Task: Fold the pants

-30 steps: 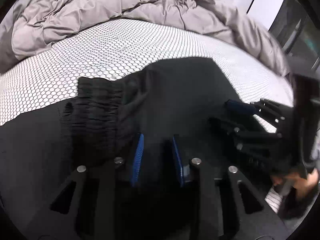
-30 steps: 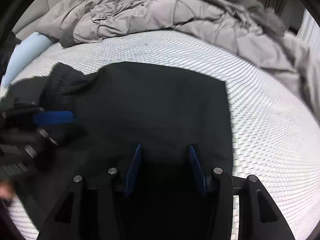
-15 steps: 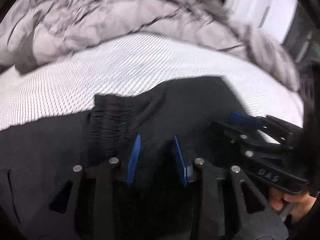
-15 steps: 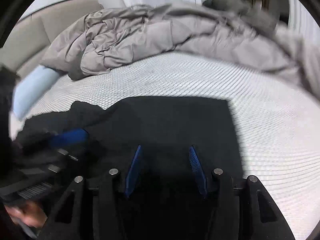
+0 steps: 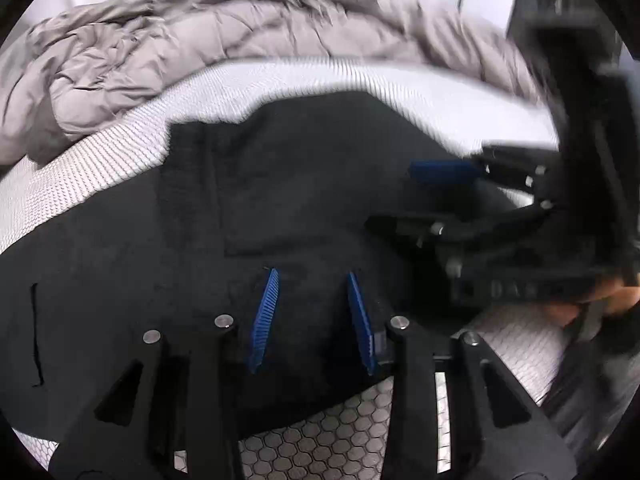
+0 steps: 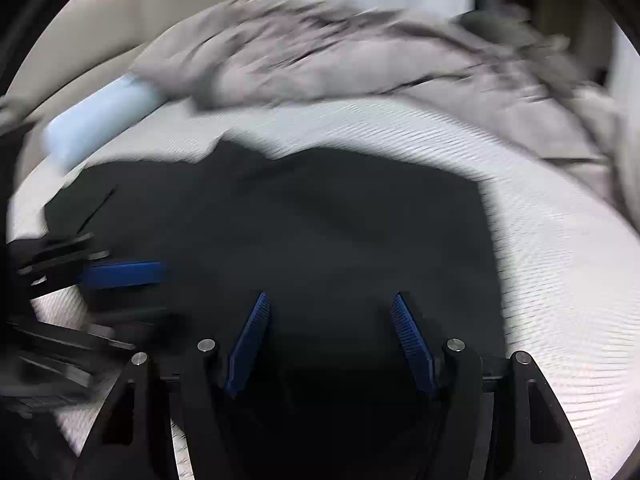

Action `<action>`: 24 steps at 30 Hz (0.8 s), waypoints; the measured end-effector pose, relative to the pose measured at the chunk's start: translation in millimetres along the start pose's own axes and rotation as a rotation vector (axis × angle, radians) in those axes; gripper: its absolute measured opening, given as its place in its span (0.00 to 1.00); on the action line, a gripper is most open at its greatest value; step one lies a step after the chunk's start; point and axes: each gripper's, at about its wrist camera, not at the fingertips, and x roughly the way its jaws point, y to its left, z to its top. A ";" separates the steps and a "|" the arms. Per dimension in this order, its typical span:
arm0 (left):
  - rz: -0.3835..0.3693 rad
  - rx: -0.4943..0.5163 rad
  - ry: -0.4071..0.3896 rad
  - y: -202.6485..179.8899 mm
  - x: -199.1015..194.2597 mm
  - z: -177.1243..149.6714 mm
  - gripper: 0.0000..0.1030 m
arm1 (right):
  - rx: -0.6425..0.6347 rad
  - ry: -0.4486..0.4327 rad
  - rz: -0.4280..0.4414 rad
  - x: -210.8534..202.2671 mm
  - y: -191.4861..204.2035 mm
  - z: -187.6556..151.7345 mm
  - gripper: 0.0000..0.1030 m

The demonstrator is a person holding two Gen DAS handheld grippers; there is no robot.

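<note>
Only right view shows blue pillow, right claw opening over black pants, left claw released.

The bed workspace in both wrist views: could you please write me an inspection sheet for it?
Surface: white honeycomb-patterned mattress, bare around the pants.
Job's things: black pants lying flat and folded over, ribbed waistband at the left.
Clutter: rumpled grey duvet along the far side; light blue pillow at the far left.
Grippers: left gripper over the pants' near edge, pads apart, no cloth pinched; right gripper over the pants, jaws opening, nothing pinched.
Cables: nothing seen.
Surroundings: beige headboard; a hand on the right gripper's handle; both views blurred.
</note>
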 end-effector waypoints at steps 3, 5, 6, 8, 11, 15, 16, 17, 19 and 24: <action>-0.005 -0.018 0.016 10.5 1.5 -10.3 0.32 | -0.064 0.064 -0.061 16.9 4.8 -13.6 0.63; -0.030 -0.051 0.020 21.5 -8.9 -15.8 0.31 | -0.060 0.064 -0.119 4.7 -8.3 -17.4 0.64; -0.056 -0.081 0.014 28.8 -18.3 -21.2 0.31 | -0.065 0.061 -0.177 -0.1 -17.4 -22.4 0.67; -0.075 -0.169 -0.006 46.1 -41.9 -29.0 0.32 | -0.068 0.058 -0.230 -7.3 -36.1 -32.3 0.67; -0.046 -0.333 -0.129 86.8 -90.1 -40.9 0.44 | -0.002 -0.021 -0.209 -26.7 -58.1 -41.4 0.68; 0.197 -0.670 -0.266 153.1 -144.5 -80.4 0.83 | 0.212 -0.164 -0.170 -61.4 -79.9 -45.2 0.78; 0.208 -0.750 -0.261 169.2 -149.9 -91.2 0.84 | 0.247 -0.194 -0.155 -66.8 -84.8 -44.0 0.79; 0.202 -0.815 -0.253 182.6 -152.8 -100.7 0.84 | 0.280 -0.218 -0.144 -71.3 -88.1 -43.1 0.79; 0.171 -0.957 -0.247 211.0 -155.3 -128.4 0.84 | 0.327 -0.236 -0.143 -74.7 -89.8 -41.0 0.80; 0.104 -1.218 -0.240 246.6 -145.8 -180.2 0.84 | 0.400 -0.218 -0.081 -67.3 -94.6 -36.3 0.80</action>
